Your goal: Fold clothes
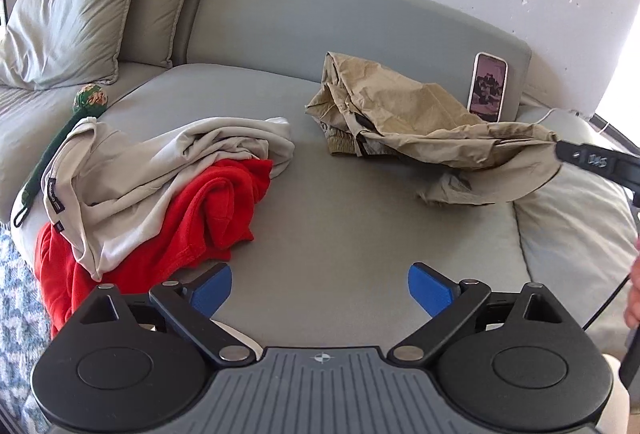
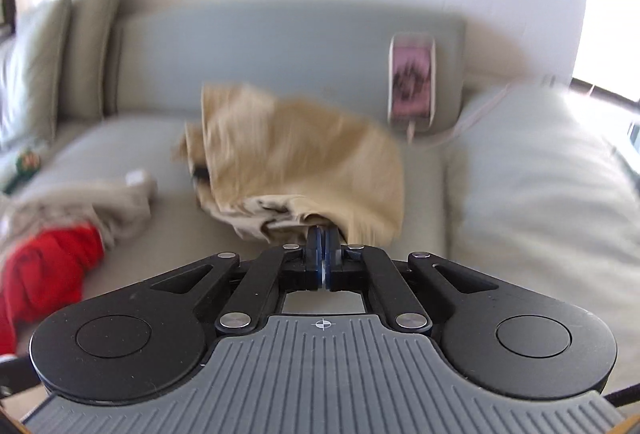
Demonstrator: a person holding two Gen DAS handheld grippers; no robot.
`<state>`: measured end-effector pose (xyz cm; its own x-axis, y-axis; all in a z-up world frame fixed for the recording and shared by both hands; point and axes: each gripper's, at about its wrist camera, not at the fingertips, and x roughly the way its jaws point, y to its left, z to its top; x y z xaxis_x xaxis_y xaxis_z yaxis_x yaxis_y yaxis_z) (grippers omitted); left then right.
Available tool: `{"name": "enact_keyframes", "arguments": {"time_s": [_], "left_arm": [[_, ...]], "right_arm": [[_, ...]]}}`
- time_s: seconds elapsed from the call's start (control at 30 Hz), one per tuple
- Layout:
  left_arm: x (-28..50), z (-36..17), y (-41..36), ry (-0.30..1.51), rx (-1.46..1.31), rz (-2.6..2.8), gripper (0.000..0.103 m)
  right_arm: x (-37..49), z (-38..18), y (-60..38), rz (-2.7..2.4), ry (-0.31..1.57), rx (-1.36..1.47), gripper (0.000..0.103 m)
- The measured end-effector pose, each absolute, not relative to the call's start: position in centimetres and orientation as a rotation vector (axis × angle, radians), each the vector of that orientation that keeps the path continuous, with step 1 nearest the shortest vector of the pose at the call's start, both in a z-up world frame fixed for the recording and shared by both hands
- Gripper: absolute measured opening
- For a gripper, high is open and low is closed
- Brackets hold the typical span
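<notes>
I am judging nothing folded yet on the grey sofa cushion: my right gripper, jaws closed, is gripping the crumpled tan garment at two o'clock, the beige-and-red clothes heap is lying untouched at ten o'clock, and my left gripper is hovering wide open, empty.

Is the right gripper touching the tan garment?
Touching. The right wrist view shows the right gripper shut on an edge of the tan garment, with fabric bunched at its fingertips.
</notes>
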<state>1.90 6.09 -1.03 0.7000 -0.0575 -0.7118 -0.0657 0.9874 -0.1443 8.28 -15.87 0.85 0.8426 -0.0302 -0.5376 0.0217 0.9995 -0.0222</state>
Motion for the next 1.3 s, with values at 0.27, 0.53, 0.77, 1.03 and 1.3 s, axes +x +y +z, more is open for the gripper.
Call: {"name": "enact_keyframes", "arguments": {"time_s": [0.27, 0.53, 0.77, 1.03, 1.3], "left_arm": [[0.0, 1.3, 4.1, 0.677, -0.14, -0.14, 0.095], [0.4, -0.7, 1.7, 0.796, -0.079, -0.172, 0.085], [1.2, -2.5, 2.2, 0.838, -0.066, -0.121, 0.077], [2.9, -3.9, 1.6, 0.862, -0.061, -0.13, 0.077], [3.9, -4.4, 2.3, 0.88, -0.061, -0.061, 0.078]], "right_arm": [[-0.9, 12.1, -20.5, -0.189, 0.216, -0.006, 0.0], [0.1, 5.7, -22.1, 0.041, 0.602, 0.148, 0.073], [2.0, -2.1, -18.8, 0.087, 0.745, 0.204, 0.069], [5.2, -6.7, -15.2, 0.12, 0.861, 0.123, 0.049], [8.9, -9.3, -12.5, 0.123, 0.867, 0.033, 0.069]]}}
